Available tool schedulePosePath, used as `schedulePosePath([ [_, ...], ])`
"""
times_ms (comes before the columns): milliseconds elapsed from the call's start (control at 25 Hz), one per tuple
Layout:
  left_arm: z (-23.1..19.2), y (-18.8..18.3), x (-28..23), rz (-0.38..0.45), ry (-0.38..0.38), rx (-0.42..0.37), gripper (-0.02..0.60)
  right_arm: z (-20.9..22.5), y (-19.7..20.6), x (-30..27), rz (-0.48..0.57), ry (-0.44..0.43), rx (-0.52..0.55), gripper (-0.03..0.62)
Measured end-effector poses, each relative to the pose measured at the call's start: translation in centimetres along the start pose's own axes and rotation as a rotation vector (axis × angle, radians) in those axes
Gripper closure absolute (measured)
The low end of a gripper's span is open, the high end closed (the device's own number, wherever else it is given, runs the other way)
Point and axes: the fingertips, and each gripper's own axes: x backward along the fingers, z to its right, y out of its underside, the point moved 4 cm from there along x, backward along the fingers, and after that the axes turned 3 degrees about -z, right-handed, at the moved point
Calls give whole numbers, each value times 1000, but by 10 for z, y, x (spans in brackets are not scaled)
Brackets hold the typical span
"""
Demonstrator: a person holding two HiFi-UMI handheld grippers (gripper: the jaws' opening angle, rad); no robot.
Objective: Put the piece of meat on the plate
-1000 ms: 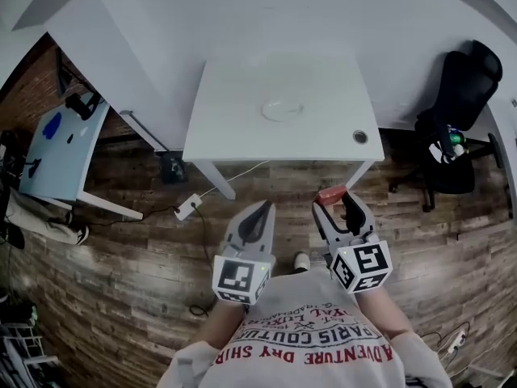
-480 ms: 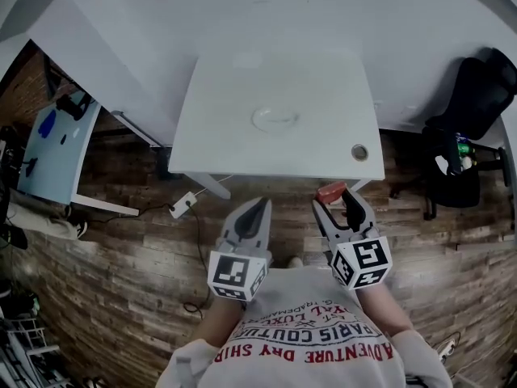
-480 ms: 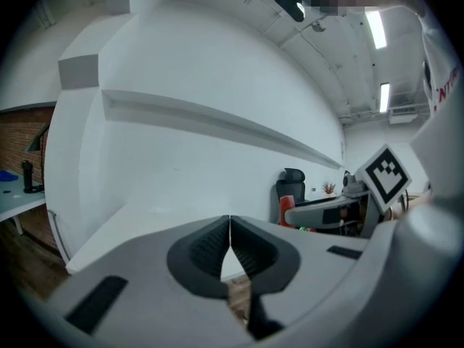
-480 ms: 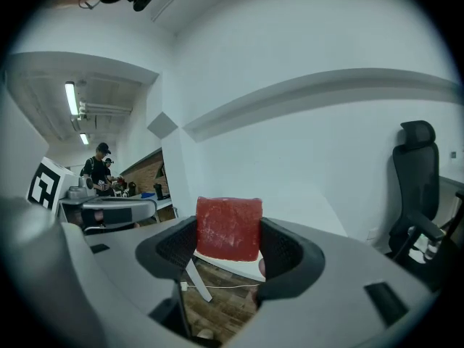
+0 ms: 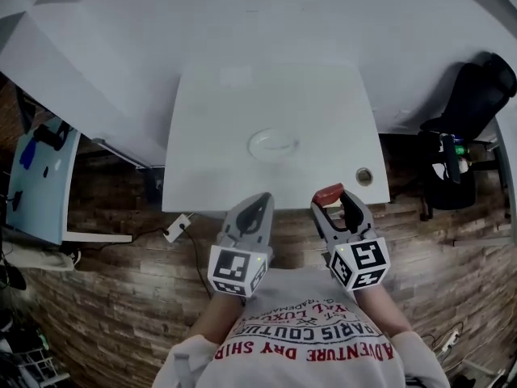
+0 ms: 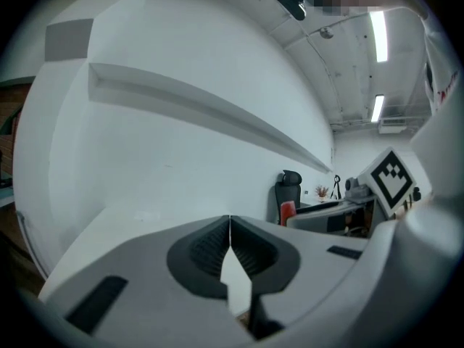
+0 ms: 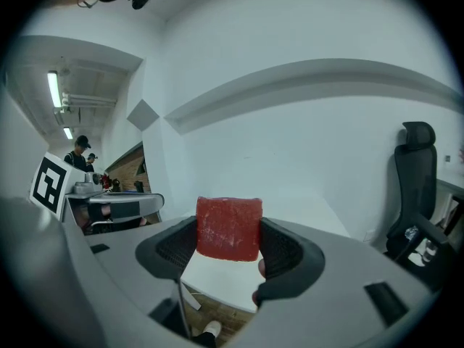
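The right hand-held gripper (image 5: 335,204) clamps the meat (image 7: 229,228) at the table's (image 5: 210,176) near edge. The left hand-held gripper (image 5: 258,203) is closed, empty. The plate (image 5: 273,145) sits mid-table.

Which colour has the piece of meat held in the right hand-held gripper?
The piece of meat is red; the right gripper view shows it best.

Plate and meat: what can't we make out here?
The plate: head view, pale against the white table, contents unclear; not seen in either gripper view.
The piece of meat: right gripper view shows one face only; the right tongs cover its sides.
The round thing at the table's corner: head view, too small to identify.
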Motion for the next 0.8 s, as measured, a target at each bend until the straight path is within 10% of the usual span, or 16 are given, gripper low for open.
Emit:
schedulePosePath([
  [800, -205, -12, -91, -120, 136, 49, 574, -23, -42, -189, -144, 169, -139, 318],
])
